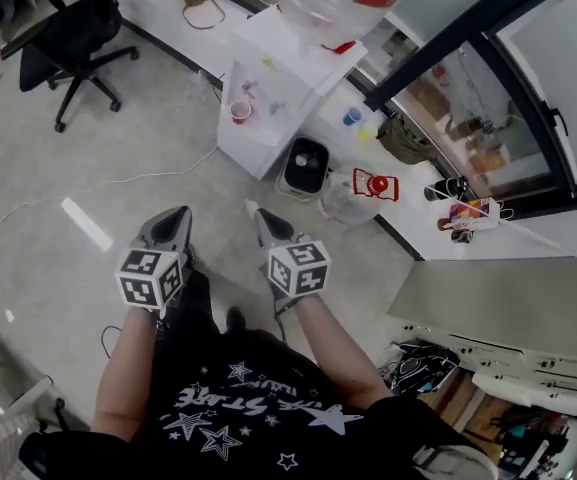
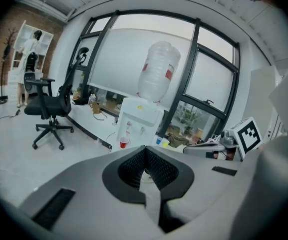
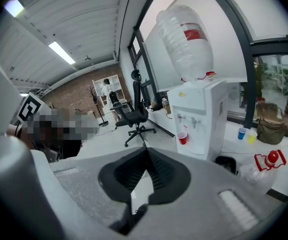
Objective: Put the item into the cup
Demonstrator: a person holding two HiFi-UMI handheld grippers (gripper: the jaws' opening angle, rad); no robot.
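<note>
Two empty tools, the left gripper (image 1: 175,216) and right gripper (image 1: 261,218), are held at lower centre with jaws pressed together, the red cup (image 1: 240,111) seen at the dispenser (image 1: 280,66) above.

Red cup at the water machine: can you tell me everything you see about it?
The red cup is small and looks like plastic, wider at the top. It stands upright, mouth up, at the front of the white water dispenser, just below its taps. Only the dispenser touches it. Whether anything is inside, I cannot tell.
</note>
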